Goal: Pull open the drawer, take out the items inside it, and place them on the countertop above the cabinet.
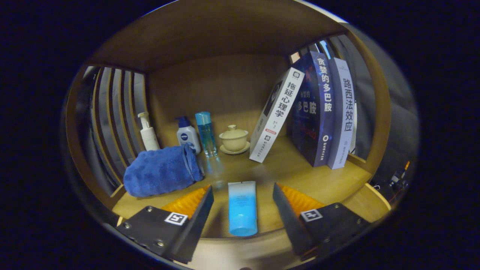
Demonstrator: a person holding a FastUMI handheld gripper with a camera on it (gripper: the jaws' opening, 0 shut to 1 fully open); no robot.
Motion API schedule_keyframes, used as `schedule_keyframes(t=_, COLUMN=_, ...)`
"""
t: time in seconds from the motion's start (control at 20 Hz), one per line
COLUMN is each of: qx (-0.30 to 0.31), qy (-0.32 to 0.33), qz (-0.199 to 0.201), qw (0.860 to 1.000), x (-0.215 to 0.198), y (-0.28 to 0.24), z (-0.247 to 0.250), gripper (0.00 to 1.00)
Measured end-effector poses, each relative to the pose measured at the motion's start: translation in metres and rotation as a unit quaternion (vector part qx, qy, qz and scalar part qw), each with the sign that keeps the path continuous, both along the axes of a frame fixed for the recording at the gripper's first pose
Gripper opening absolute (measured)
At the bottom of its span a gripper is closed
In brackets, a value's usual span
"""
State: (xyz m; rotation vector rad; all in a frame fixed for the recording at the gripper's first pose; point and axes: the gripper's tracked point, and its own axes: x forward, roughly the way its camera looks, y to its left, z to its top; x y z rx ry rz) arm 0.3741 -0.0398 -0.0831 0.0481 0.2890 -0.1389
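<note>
Counted on the wooden countertop [300,180]: three upright books, namely one white-spined book [276,114] leaning, one dark blue book [315,108] and one pale lilac-spined book [343,112]; one rolled blue terry towel [161,170]; one white pump bottle [147,132]; one white bottle with a dark blue cap [186,135]; one clear blue cylindrical bottle [206,133]; one cream lidded ceramic cup on a saucer [234,139]; one light blue squeeze tube [242,208] lying flat; two gripper [243,200] fingers, spread apart, one either side of the tube, neither touching it
</note>
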Motion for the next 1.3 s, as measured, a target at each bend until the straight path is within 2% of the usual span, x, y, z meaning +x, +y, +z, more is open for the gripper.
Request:
schedule_keyframes(t=0.05, qx=0.001, qy=0.001, qz=0.006, qw=1.000, x=-0.007, y=0.002, z=0.004, gripper=0.98)
schedule_keyframes(t=0.55, qx=-0.041, qy=-0.033, qz=0.015, qw=0.998, x=-0.111, y=0.007, z=0.057, gripper=0.99)
schedule_keyframes(t=0.9, qx=-0.052, qy=-0.087, qz=0.032, qw=0.994, x=-0.208, y=0.028, z=0.094, gripper=1.00)
schedule_keyframes(t=1.3, qx=-0.025, qy=-0.116, qz=0.030, qw=0.992, x=-0.290, y=0.020, z=0.075, gripper=1.00)
